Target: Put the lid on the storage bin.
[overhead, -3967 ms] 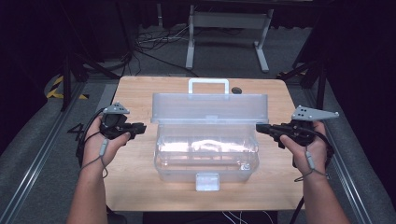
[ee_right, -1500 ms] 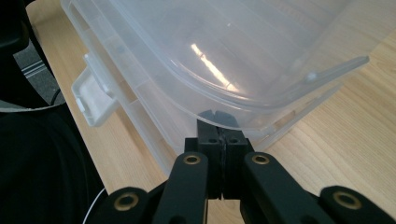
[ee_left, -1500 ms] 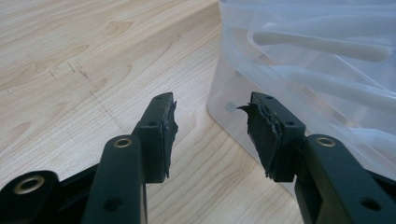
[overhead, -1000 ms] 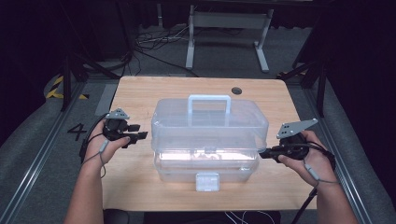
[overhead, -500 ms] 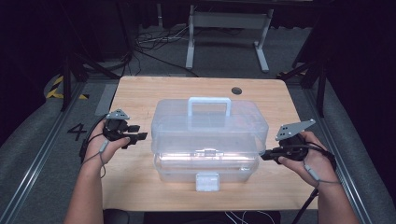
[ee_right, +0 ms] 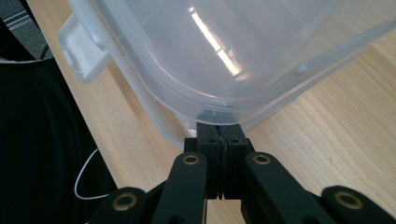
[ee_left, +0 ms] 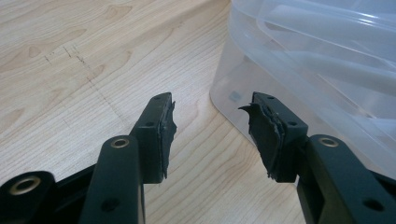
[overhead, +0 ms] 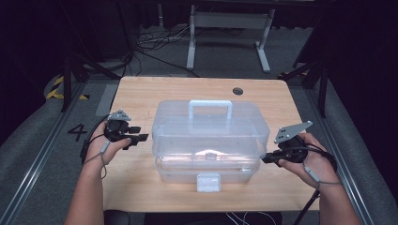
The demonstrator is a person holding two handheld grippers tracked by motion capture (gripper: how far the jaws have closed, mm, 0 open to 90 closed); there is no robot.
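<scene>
A clear plastic storage box (overhead: 206, 161) stands mid-table with its lid (overhead: 211, 126) lying over it, white handle (overhead: 210, 108) on top and white latch (overhead: 208, 182) at the front. My left gripper (overhead: 138, 133) is open just left of the box, apart from its wall. In the left gripper view my gripper (ee_left: 212, 126) has nothing between its worn pads, and the box (ee_left: 317, 65) is at the right. My right gripper (overhead: 266, 159) is shut at the box's right front corner. In the right gripper view its tips (ee_right: 223, 133) sit right under the lid's rim (ee_right: 233, 100).
The wooden table (overhead: 141, 93) has a small round hole (overhead: 238, 91) at the back right. Bare wood lies around the box on all sides. Beyond the table's far edge are a metal stand (overhead: 227, 21) and cables on the floor.
Four seconds ago the lid stood upright at the back with a gripper at each end. It has come down over the box. Over the last second nothing visibly moved.
</scene>
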